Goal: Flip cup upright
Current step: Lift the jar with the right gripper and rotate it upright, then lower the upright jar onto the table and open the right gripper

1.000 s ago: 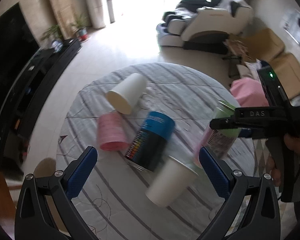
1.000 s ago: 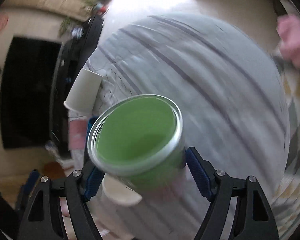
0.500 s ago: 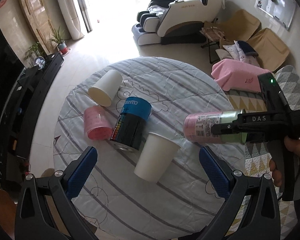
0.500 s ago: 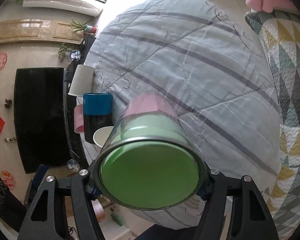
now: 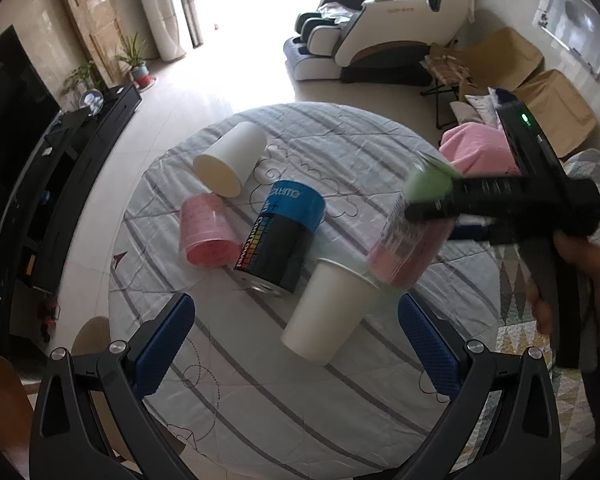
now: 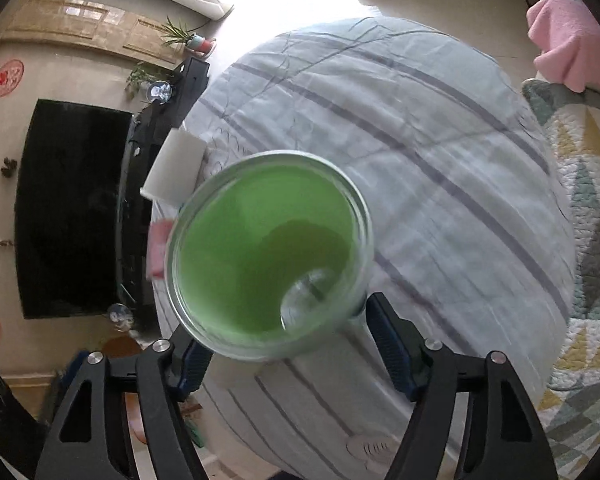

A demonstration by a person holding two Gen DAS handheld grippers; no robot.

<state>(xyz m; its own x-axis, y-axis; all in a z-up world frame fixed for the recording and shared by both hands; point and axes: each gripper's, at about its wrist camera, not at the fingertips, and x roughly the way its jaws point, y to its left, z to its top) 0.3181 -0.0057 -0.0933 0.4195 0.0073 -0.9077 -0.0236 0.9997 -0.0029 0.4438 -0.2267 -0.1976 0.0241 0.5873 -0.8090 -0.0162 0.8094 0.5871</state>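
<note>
- While we hold our left gripper (image 5: 296,348) with its blue-padded fingers (image 5: 162,344) spread wide and nothing between them, it hangs over the near edge of the round table (image 5: 260,412), which is covered in a pale striped cloth.
- Nearest to that edge lies a white paper cup (image 5: 328,314) on its side, its closed base toward us.
- Just behind this white paper cup, and overlapping its rim from our left wrist camera, we see the clear cup (image 5: 412,228) with its green lining and pink lower part; it is blurred, raised off the cloth and tilted, mouth up and away from us.
- Our right gripper (image 6: 286,354) is clamped on the clear cup's wall near the rim, one blue pad on each side, and its camera looks straight down into the green inside (image 6: 268,252).
- To the left of the white paper cup a blue and black can (image 5: 282,236) lies on its side on the cloth.
- Left of the can, touching or nearly touching it, a pink cup (image 5: 208,236) lies on its side, mouth toward us.
- Farther back from the white paper cup, a second white cup (image 5: 230,164) lies on its side with its open mouth facing us.
- Beyond the table we see a massage chair (image 5: 380,56) against the bright windows.
</note>
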